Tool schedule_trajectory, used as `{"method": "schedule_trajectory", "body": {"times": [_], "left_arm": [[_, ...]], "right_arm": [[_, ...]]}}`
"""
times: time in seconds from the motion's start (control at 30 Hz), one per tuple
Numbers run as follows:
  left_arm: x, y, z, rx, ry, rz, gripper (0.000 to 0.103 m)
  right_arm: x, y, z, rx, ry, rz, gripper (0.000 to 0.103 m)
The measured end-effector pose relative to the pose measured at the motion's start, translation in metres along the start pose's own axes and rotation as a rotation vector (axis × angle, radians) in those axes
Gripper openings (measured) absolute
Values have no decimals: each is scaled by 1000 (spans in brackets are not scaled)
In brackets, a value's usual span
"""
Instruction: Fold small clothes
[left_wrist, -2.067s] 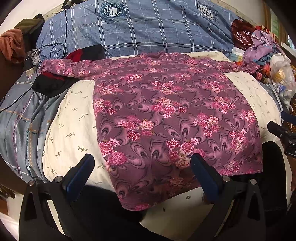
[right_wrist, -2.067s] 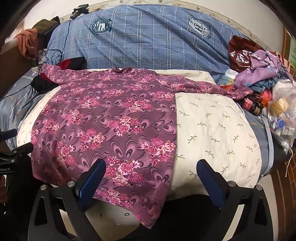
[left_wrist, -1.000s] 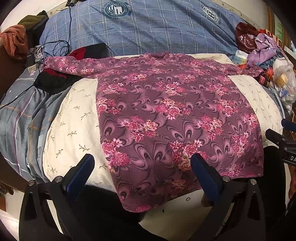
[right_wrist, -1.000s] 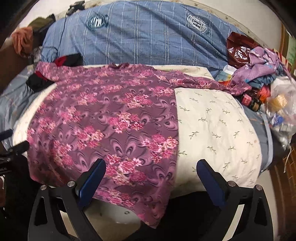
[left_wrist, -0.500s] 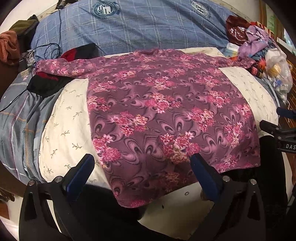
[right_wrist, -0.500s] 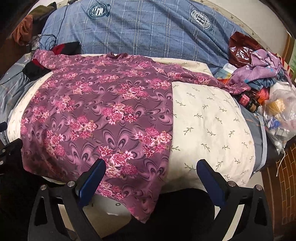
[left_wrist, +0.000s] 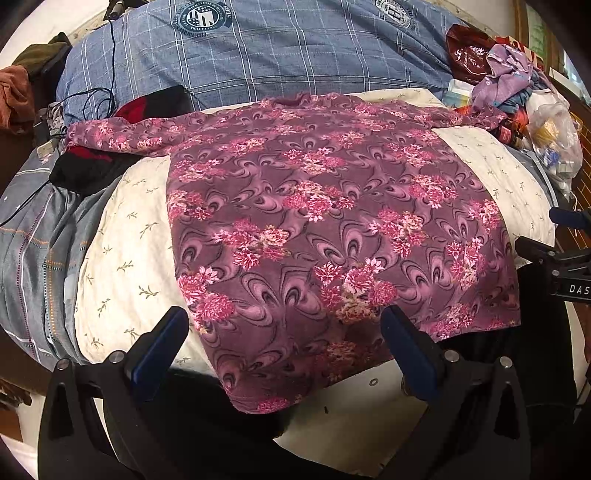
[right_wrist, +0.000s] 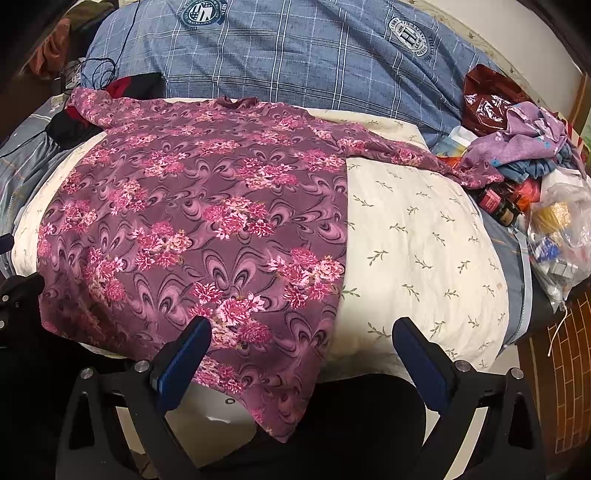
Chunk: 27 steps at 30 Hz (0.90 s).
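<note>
1. Garment: a purple floral top (left_wrist: 332, 229) (right_wrist: 199, 221) lies spread flat, front up, on a cream sprigged pillow (left_wrist: 122, 258) (right_wrist: 417, 251). Both sleeves are stretched out sideways. The hem hangs over the pillow's near edge.
2. Left gripper (left_wrist: 284, 347): jaws wide apart and empty, held low at the near edge, straddling the hem's left portion. Contact with the cloth cannot be confirmed.
3. Right gripper (right_wrist: 301, 347): jaws wide apart and empty, positioned over the top's right hem corner and the bare pillow beside it.
4. Surroundings: a blue plaid quilt (left_wrist: 266, 51) (right_wrist: 295, 62) lies behind the pillow; a grey striped cloth (left_wrist: 33, 251) lies to the left.
5. Clutter at right: a lilac garment (right_wrist: 524, 144), dark jars (right_wrist: 498, 203) and a clear plastic bag (right_wrist: 561, 236), the sleeve end reaching this pile.
</note>
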<state>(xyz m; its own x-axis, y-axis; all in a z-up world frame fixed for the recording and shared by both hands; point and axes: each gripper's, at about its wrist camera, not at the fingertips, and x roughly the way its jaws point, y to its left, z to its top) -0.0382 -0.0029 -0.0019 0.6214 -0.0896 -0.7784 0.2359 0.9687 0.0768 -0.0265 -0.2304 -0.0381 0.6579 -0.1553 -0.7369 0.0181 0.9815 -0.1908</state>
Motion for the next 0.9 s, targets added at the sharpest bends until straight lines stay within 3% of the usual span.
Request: {"method": "schedule_trajectory", "body": {"times": [0.43, 0.57, 0.67, 0.77, 0.87, 0.9], "left_arm": [[4, 9, 3, -28, 8, 3, 103], [1, 55, 15, -168, 10, -51, 103], [6, 119, 21, -366, 23, -54, 103], [26, 163, 16, -513, 108, -90, 103], [43, 171, 6, -558, 176, -110, 103], [48, 168, 2, -562, 196, -118, 103]], "right_arm": [[7, -1, 2, 12, 0, 15, 99], [17, -28, 3, 122, 6, 33, 99], [37, -56, -1, 234, 64, 54, 99], [55, -68, -8, 277, 102, 89, 99], [73, -61, -14, 265, 137, 136, 95], [77, -57, -15, 258, 146, 152, 89]]}}
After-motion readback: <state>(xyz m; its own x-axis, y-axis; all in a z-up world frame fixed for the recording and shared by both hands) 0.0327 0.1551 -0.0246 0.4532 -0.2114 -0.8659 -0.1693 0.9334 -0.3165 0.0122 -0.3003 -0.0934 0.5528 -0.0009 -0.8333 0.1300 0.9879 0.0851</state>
